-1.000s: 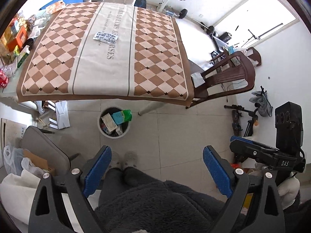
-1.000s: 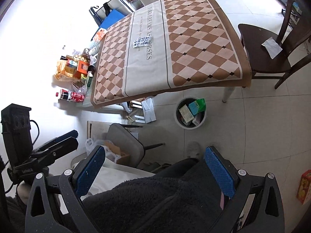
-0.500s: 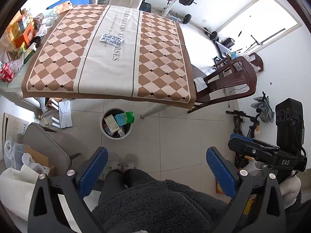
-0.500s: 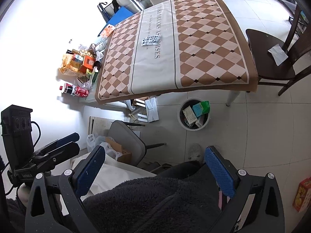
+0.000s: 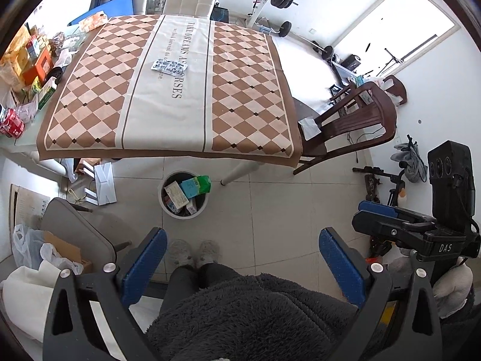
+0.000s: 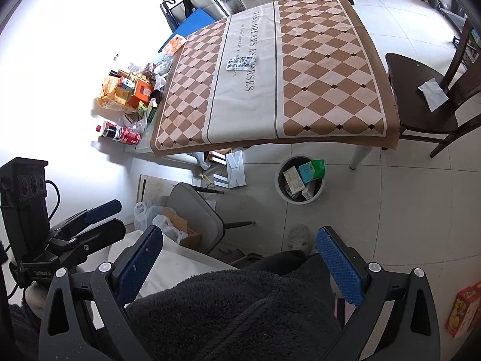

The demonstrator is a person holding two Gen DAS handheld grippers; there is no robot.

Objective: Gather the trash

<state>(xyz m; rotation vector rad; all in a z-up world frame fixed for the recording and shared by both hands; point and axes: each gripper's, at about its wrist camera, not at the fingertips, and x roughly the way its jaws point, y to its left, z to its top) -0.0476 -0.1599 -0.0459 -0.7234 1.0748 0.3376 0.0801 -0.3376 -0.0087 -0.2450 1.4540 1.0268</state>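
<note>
Blue-padded jaws are seen spread wide on both tools: the left claw (image 5: 240, 258) and the right claw (image 6: 240, 255) are each held empty, high above the floor and close to the person's dark fleece garment (image 5: 249, 316). One piece of trash is left on the surface (image 5: 249, 102), which is covered by a brown diamond-patterned cloth: a silvery blister pack (image 5: 169, 67), lying flat on the pale central band of the cloth, over the printed lettering. Its long axis is set across that band, roughly parallel to the near edge of the surface. The bin (image 5: 184, 195) is placed on the floor tiles just in front of the near edge of the surface, well short of the blister pack, and is already loaded with small boxes. A wooden chair (image 6: 427, 102) with a scrap of white paper (image 6: 433, 90) on its seat is stood beside the right edge of the surface.

From either claw the blister pack is reached by moving forward over the bin and well across the surface. Neither claw is clearly nearer; in the left view the pack is offset left of centre, so the left claw is judged marginally better placed. A flat, thin item of this kind is judged likely to need an edge-on grip.
</note>
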